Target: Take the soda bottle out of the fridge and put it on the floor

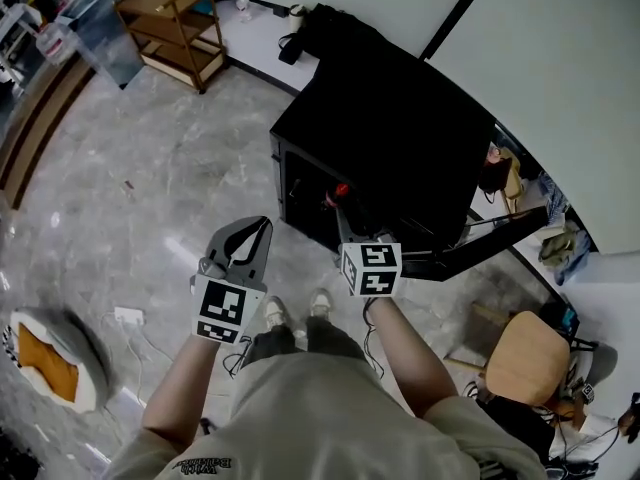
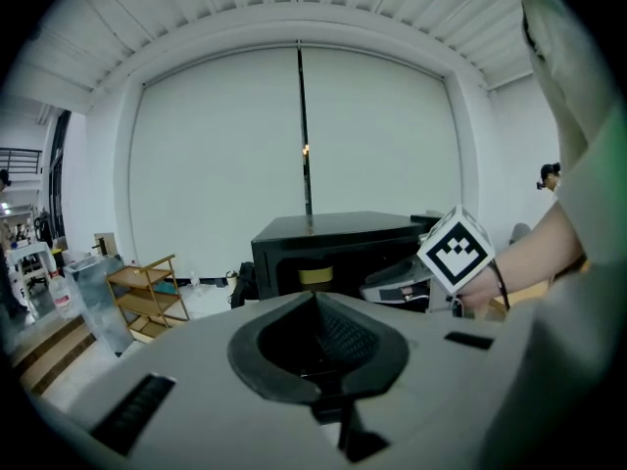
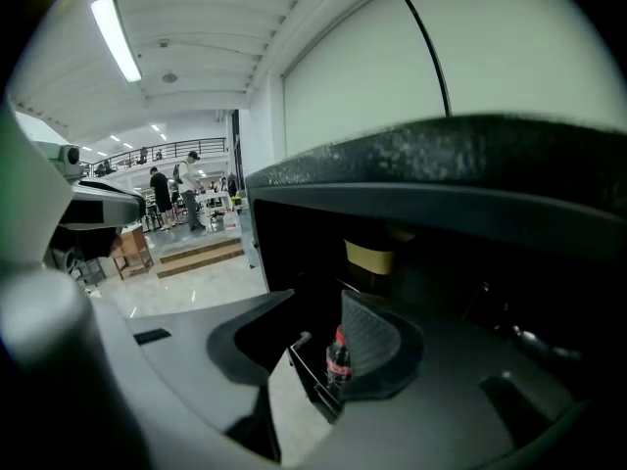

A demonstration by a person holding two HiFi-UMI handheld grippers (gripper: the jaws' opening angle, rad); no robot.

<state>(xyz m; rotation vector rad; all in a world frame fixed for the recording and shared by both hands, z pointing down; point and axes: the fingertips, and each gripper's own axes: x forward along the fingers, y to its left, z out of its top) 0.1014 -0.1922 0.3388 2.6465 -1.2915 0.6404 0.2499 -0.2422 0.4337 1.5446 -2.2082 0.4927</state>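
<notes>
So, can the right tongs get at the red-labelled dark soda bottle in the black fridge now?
Probably yes. The door of the black fridge hangs open, the right tongs stand open, pointing inside, and the red-labelled dark soda bottle shows upright in line between them, with nothing visible in front.

Seemingly closed left gripper (image 2: 313, 300), parted right gripper (image 3: 315, 306)
</notes>
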